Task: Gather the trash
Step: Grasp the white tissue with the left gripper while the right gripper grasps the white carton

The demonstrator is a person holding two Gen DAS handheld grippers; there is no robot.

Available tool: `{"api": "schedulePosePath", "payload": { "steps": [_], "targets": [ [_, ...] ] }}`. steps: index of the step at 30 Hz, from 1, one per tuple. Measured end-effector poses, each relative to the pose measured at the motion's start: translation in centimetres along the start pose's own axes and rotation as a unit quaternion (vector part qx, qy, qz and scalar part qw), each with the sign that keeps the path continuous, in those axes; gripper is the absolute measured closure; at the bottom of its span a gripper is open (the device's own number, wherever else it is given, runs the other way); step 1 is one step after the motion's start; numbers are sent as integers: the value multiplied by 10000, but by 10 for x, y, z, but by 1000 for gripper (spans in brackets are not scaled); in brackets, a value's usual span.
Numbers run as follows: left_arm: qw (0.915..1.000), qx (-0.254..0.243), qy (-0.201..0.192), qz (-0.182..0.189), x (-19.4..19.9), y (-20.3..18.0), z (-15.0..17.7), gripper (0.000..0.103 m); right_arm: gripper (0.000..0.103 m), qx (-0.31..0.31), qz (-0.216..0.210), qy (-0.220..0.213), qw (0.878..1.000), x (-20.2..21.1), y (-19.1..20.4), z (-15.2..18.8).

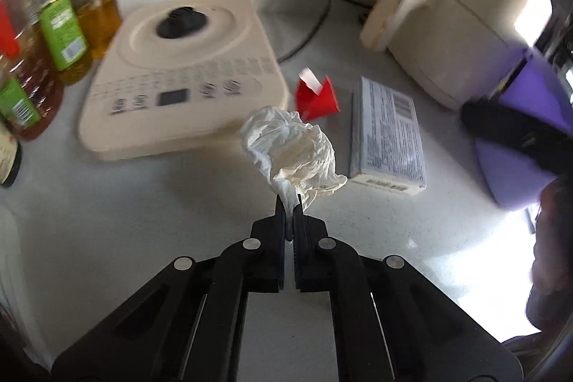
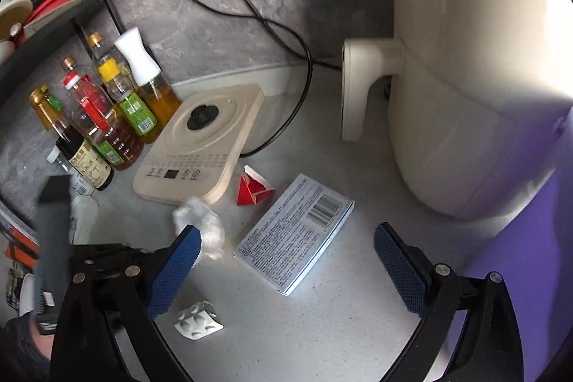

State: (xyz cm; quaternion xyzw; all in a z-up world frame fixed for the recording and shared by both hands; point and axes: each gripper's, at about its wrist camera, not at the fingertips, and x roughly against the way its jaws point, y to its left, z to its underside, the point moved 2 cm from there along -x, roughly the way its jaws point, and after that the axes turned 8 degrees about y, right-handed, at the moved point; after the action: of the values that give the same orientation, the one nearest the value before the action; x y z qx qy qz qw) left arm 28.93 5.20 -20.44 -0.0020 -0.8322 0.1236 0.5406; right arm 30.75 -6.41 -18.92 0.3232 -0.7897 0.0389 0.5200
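Left claw: my left gripper [image 1: 288, 203] is pinched together on the near edge of the crumpled tissue [image 1: 292, 149], which rests on the counter [image 1: 143, 203] just in front of the beige cooker base [image 1: 179, 77].
Grip: only a thin tail is caught, so I'd lift slowly and straight.
Right claw: my right gripper [image 2: 286, 260] is spread wide above the blue-white box [image 2: 297, 235].
Also trash: red wrapper [image 2: 252, 190], blister pack [image 2: 198, 321].
Purple bin [image 1: 519, 138]: probably the bin; blurred at the right edge.
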Motion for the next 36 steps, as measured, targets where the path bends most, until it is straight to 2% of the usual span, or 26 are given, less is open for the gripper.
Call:
{"api": "schedulePosePath", "payload": {
  "steps": [5,9,11,13,15,17,19,20,21,22,23,26,31,36],
  "targets": [
    [9994,248,-164,-175,18,23,3,99,8,143,151,263,9994,-28,11,1],
    [9982,461,-272,-274,30,39,7,99,8,-44,445,533,9976,-52,11,-3],
    [9977,516,-294,-331,34,45,8,99,8,-97,442,581,9973,-63,12,-6],
    [9971,591,-320,-350,35,48,9,99,8,69,591,689,9958,-75,16,-8],
    [9962,669,-416,-369,37,49,8,99,8,55,1063,765,9914,-86,15,-10],
    [9953,731,-523,-352,42,49,9,99,8,-106,1149,759,9904,-90,12,-11],
    [9949,756,-590,-321,47,49,12,99,8,-123,1216,940,9880,-95,10,-11],
    [9948,744,-624,-315,48,46,12,99,8,-82,1213,1032,9872,-98,11,-10],
    [9946,711,-692,-290,51,43,13,99,17,8,1189,1166,9860,-99,13,-9],
    [9945,670,-763,-266,55,41,14,99,31,51,1116,1210,9864,-97,14,-7],
    [9942,633,-831,-257,60,38,15,99,37,50,1119,1190,9866,-92,13,-5],
    [9936,589,-938,-223,72,32,18,99,39,-86,844,1288,9880,-78,9,2],
    [9925,527,-1092,-132,92,19,26,99,39,-52,545,889,9945,-35,14,9],
    [9904,331,-1323,-209,115,5,27,99,39,50,329,319,9989,19,24,2]
  ]
}}
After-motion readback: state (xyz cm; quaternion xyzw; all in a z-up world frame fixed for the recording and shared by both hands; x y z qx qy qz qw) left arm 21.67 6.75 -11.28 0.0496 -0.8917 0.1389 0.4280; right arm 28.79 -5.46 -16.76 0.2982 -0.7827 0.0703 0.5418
